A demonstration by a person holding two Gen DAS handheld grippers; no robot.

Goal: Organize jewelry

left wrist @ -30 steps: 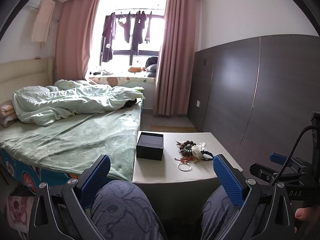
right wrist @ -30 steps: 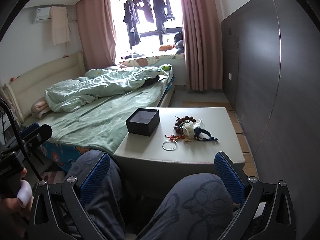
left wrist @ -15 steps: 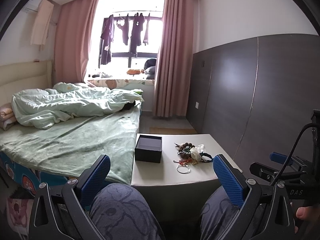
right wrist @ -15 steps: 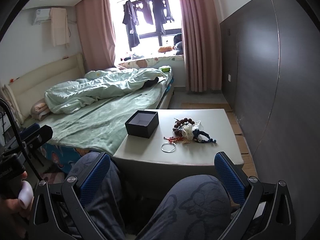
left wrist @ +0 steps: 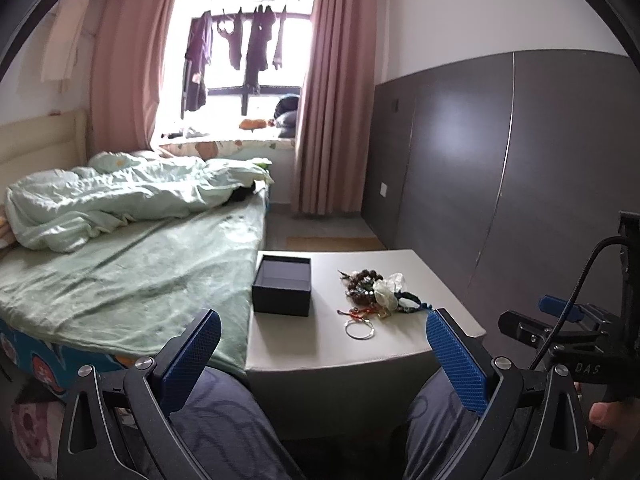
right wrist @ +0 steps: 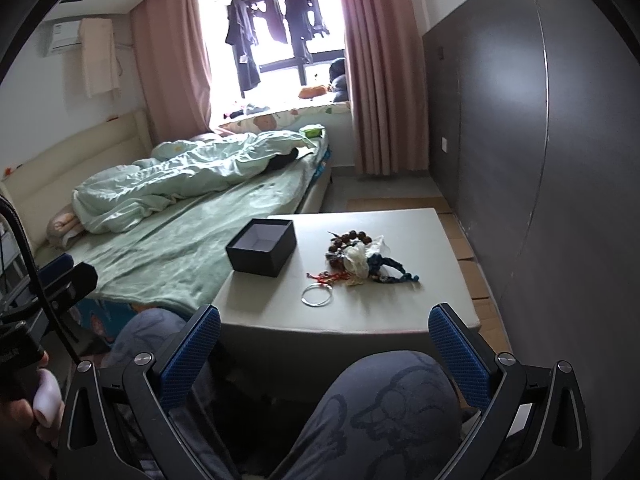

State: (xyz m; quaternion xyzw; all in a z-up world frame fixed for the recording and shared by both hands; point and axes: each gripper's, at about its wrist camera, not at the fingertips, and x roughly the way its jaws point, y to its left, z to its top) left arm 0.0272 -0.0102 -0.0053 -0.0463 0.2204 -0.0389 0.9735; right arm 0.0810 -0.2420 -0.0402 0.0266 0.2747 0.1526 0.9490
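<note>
Both grippers, left gripper and right gripper, hang spread wide and empty above the person's knees, short of the table; over the last second the table has drifted only slightly in view, so the approach has barely begun. Further out, the silver bangle lies nearest, the tangled jewelry pile just behind it, the open black box well left: nothing sorted yet.

Blue-padded black jaws, patterned grey trousers
</note>
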